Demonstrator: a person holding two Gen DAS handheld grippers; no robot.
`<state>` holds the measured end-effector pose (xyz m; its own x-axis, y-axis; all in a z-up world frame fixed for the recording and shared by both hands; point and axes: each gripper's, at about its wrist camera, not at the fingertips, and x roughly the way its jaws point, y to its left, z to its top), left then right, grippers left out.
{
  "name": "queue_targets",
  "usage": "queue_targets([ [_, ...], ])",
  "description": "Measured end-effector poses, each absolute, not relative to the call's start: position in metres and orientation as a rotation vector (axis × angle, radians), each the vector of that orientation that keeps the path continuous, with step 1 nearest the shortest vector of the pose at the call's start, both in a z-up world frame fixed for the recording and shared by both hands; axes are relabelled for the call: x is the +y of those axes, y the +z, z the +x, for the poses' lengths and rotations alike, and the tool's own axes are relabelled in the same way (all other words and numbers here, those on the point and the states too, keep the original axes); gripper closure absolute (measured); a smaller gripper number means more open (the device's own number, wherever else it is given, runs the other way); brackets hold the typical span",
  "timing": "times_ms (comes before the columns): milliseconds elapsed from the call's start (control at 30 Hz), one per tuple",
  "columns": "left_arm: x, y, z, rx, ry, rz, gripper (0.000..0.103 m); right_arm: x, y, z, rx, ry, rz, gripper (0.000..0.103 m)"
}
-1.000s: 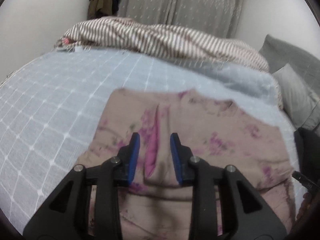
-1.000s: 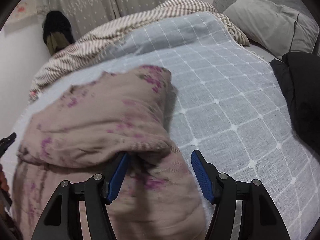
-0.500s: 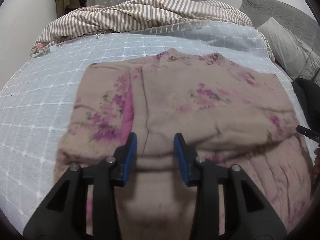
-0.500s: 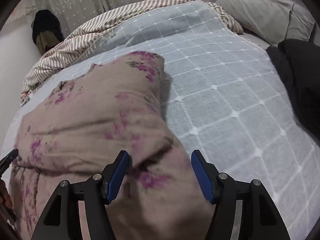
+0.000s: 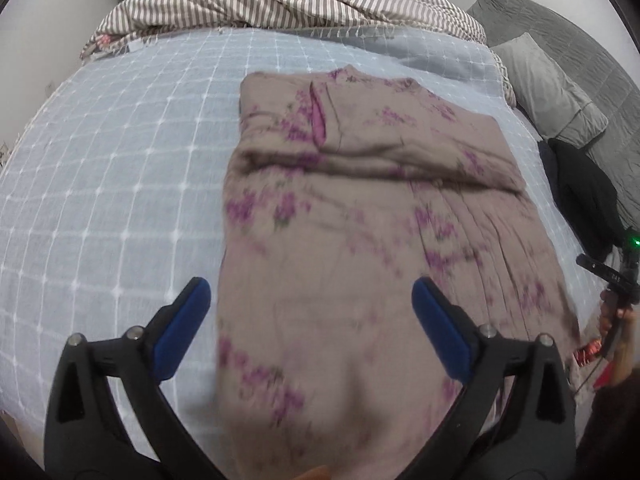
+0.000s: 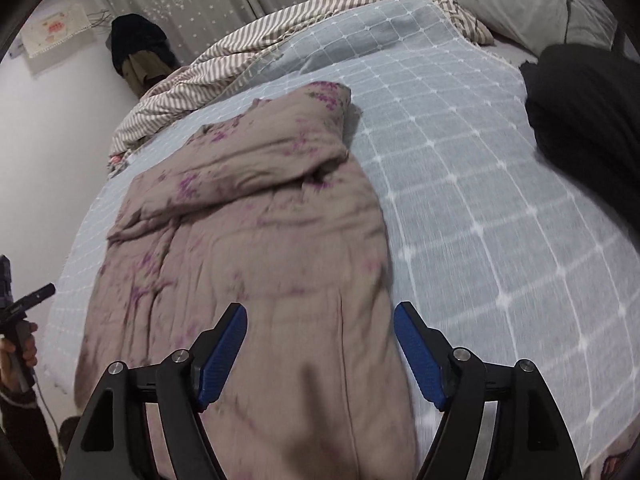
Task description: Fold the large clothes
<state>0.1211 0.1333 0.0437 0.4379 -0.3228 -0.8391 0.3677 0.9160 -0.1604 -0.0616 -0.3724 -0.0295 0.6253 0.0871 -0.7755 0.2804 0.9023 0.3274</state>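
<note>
The floral padded garment [image 5: 372, 216] lay on the bed [image 5: 120, 184], on the blue grid-pattern cover, collar end far, hem end near and running under both cameras. Its far part was already doubled over: a thick fold ridge crossed it left to right approx. midway, w/ the folded section beyond that. Left gripper [image 5: 310, 320] hovered over the near part, jaws spread wide, one fingertip over the cover just left of the garment's left edge, the other over the fabric; nothing between them. Right gripper [image 6: 320, 350] likewise hung above the near part by the garment's right edge, jaws wide and empty, one over fabric, the other over the cover. Both near views were motion-blurred, so whether either tool touched the cloth couldn't be told. Judged step: top fold laid down, both tools free, lining up for the next fold, prob. bringing the hem end up over the ridge. That would call for dropping each gripper to a near corner, pinching through the thick padding, lifting evenly and carrying far w/o dragging the folded part askew. Elsewhere: a striped duvet [image 5: 280, 4] bunched at the far end, a grey pillow [image 5: 548, 84] far right, a black garment [image 6: 584, 128] on the right side, well apart from the work.
</note>
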Motion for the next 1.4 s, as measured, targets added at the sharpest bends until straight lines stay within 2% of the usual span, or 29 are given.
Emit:
queue_targets([
  [433, 0.215, -0.024, 0.066, 1.224, -0.521, -0.151, 0.002, -0.385, -0.075, -0.142, 0.934, -0.115, 0.603, 0.025],
  [600, 0.215, -0.05, 0.054, 1.248, -0.594, -0.231, 0.003, -0.383, -0.101, -0.156, 0.969, -0.118, 0.649, 0.025],
  [833, 0.195, -0.08, 0.04, 1.278, -0.697, -0.297, 0.005, -0.379, -0.109, -0.168, 0.885, -0.039, 0.74, 0.024],
  [1033, 0.192, -0.083, 0.038, 1.244, -0.769, -0.41, 0.008, -0.369, -0.116, -0.162, 0.856, 0.08, 0.84, 0.026],
  [1067, 0.192, -0.083, 0.038, 1.238, -0.774, -0.415, 0.009, -0.367, -0.117, -0.161, 0.849, 0.095, 0.857, 0.03],
  [1133, 0.191, -0.085, 0.037, 1.229, -0.794, -0.442, 0.015, -0.366, -0.12, -0.158, 0.843, 0.127, 0.899, 0.046],
  [1167, 0.189, -0.087, 0.036, 1.231, -0.807, -0.466, 0.021, -0.365, -0.124, -0.155, 0.847, 0.155, 0.935, 0.061],
  [1200, 0.188, -0.089, 0.037, 1.233, -0.807, -0.479, 0.028, -0.361, -0.13, -0.152, 0.854, 0.187, 0.977, 0.067],
  [1233, 0.187, -0.091, 0.037, 1.236, -0.796, -0.491, 0.034, -0.359, -0.134, -0.15, 0.854, 0.196, 0.992, 0.069],
  [1267, 0.187, -0.093, 0.037, 1.244, -0.778, -0.501, 0.058, -0.355, -0.135, -0.148, 0.851, 0.194, 0.987, 0.072],
  [1300, 0.187, -0.098, 0.038, 1.263, -0.743, -0.511, 0.073, -0.351, -0.132, -0.147, 0.841, 0.189, 0.97, 0.074],
  [1333, 0.187, -0.099, 0.038, 1.269, -0.718, -0.53, 0.074, -0.348, -0.128, -0.147, 0.824, 0.192, 0.966, 0.075],
  [1400, 0.186, -0.089, 0.033, 1.227, -0.7, -0.522, 0.081, -0.344, -0.114, -0.149, 0.771, 0.202, 0.975, 0.079],
])
